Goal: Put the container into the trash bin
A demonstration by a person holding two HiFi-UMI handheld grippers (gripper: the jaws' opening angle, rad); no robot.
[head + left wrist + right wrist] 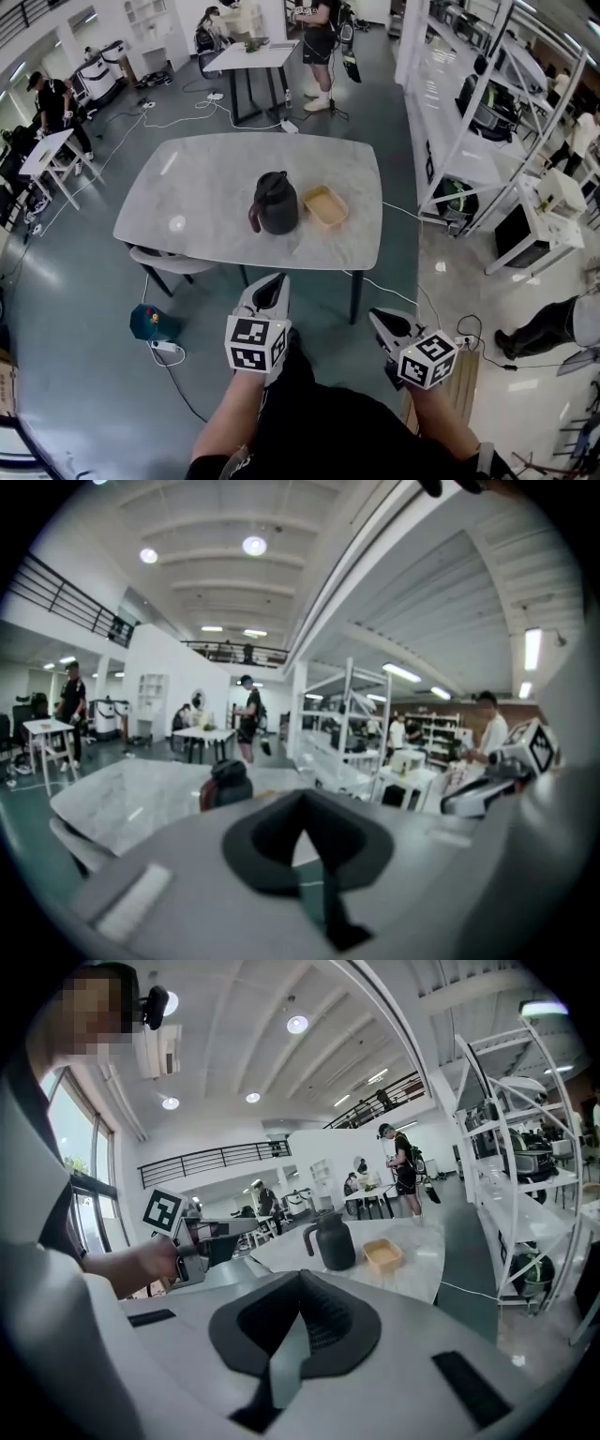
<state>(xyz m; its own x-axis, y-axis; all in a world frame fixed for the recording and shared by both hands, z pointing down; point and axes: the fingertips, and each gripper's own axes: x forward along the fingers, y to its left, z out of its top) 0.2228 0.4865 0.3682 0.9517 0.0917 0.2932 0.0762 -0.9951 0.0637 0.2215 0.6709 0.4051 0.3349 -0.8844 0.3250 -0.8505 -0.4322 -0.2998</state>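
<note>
A tan open container point(324, 205) sits on the grey marble table point(206, 206), just right of a black jug point(275, 203). Both grippers are held short of the table's near edge, over the floor. My left gripper point(273, 284) is shut and empty, pointing towards the jug point(225, 785). My right gripper point(379, 322) is lower and to the right, also shut with nothing in it. In the right gripper view the jug point(333, 1241) and container point(382, 1255) lie ahead beyond the closed jaws, with the left gripper point(211, 1237) at the left. No trash bin can be made out.
A chair point(169, 262) is tucked under the table's left near side. A teal object point(150, 322) and a power strip with cables lie on the floor at the left. White shelving point(487, 112) stands to the right. Other tables and people are further back.
</note>
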